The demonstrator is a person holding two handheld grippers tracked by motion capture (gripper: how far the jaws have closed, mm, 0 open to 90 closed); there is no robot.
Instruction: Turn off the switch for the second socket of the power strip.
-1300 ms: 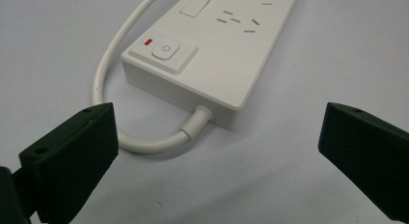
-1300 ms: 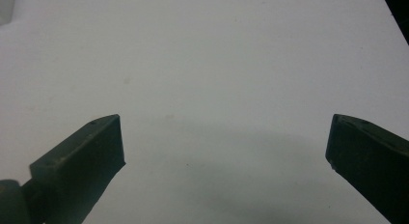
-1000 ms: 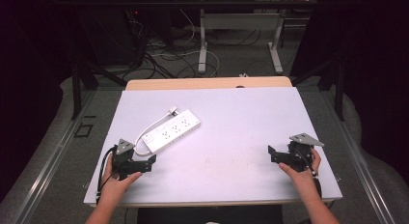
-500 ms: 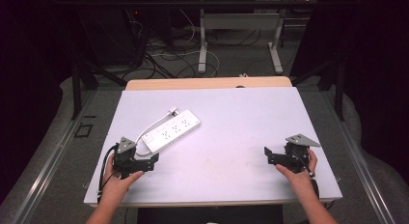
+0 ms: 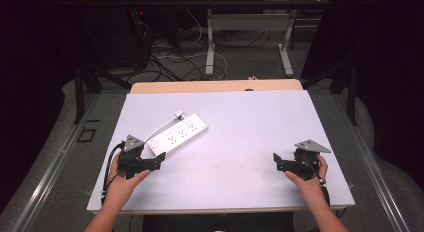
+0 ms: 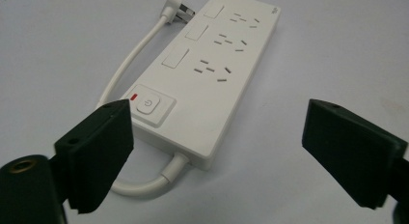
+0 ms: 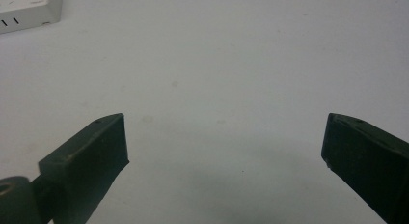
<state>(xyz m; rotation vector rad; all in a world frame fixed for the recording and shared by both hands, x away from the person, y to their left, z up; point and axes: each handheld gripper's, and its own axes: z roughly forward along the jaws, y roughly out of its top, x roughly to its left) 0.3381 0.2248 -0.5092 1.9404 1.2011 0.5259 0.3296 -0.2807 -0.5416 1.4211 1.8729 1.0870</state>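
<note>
Nearest the person, the left gripper (image 5: 159,162) has crept a little forward over the last second, so its spread jaws now sit just short of the strip (image 5: 178,138), at the end with the power button (image 6: 148,107) and the cord (image 6: 147,184) exit. That reads as the close of an approach: a grasp of that near end looks to be the step in hand, and nothing is held yet. The right gripper (image 5: 276,163) has drifted slightly inward along the near edge, jaws also wide apart and empty over bare table (image 5: 250,122), well apart from the strip, so it seems to be waiting rather than working. By count: two grippers, one strip lying flat and slanted on the left half of the table, one power button with a small red mark beside it, three groups of sockets in a row with three blank rectangular covers alongside them, one white cord looping back along the strip's far side, and one plug (image 6: 179,10) lying by its far end.
</note>
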